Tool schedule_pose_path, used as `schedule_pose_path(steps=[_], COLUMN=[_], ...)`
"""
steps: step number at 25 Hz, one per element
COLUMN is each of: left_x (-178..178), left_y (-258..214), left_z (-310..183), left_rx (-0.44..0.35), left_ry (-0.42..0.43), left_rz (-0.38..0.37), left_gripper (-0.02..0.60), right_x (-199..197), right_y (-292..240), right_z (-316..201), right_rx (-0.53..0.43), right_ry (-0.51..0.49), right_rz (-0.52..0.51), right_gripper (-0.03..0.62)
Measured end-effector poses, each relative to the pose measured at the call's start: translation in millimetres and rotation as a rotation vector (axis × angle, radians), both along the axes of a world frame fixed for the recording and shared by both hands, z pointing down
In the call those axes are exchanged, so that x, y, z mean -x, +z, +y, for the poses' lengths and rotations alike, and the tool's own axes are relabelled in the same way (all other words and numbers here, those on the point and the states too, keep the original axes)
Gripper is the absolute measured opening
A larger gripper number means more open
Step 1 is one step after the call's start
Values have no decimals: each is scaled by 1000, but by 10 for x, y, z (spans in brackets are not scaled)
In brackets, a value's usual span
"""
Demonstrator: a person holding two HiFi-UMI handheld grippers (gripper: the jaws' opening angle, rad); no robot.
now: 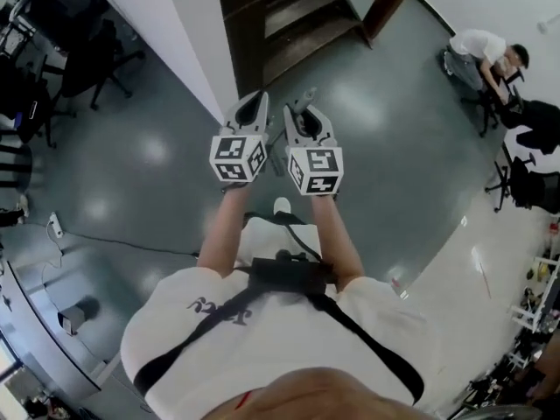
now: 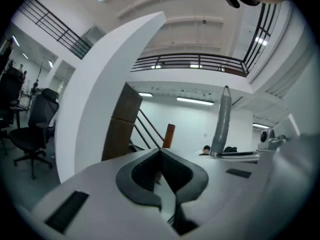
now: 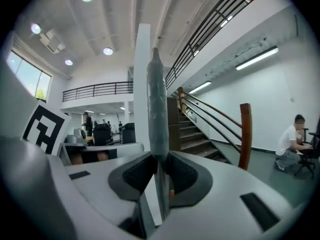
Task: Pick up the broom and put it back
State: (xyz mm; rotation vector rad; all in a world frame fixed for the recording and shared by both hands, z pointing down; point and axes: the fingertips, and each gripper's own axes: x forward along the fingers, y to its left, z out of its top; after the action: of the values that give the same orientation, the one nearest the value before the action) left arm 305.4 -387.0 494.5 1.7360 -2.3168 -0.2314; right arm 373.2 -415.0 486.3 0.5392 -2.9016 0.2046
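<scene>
The broom handle (image 3: 156, 104) stands bolt upright here, a grey pole with its long axis vertical and its tapered tip pointing at the ceiling. It is up off the floor, carried in front of the person's chest. The right hand-held gripper (image 3: 157, 156) is clenched on it, dark pads pressing the pole from either side and the shaft running down between them out of sight. The broom's head shows in no view.

From the left gripper view, that same pole (image 2: 222, 119) rises just to the right, again straight up. The left hand-held gripper (image 2: 160, 151) has its jaw tips together with nothing between them, and it touches nothing.

From the head view, the two hang side by side, left (image 1: 252, 103) and right (image 1: 306, 105), marker cubes facing up, both held out level on bare forearms.

Ahead of them is a wooden staircase (image 1: 289, 16) with a brown newel post (image 3: 245, 134) at its foot and a white wall (image 1: 175, 24) on its left. A glossy grey floor (image 1: 394, 164) lies underneath. Black office chairs (image 1: 87, 51) stand far left, and a person (image 1: 481, 51) in a white top sits hunched over, far right.
</scene>
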Motion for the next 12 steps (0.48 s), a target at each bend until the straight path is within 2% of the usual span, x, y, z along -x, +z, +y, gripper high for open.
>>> schedule_pose_path(steps=[6, 12], left_x=[462, 814], left_y=[275, 442], left_z=[408, 496], left_rx=[57, 73], left_ry=[-169, -255], left_rz=[18, 32], left_gripper=[9, 9], right_x=[440, 764], right_y=[392, 807], right_z=[61, -67], right_rx=[20, 36], right_ry=[-160, -271], right_rz=[90, 187], right_gripper=[95, 95])
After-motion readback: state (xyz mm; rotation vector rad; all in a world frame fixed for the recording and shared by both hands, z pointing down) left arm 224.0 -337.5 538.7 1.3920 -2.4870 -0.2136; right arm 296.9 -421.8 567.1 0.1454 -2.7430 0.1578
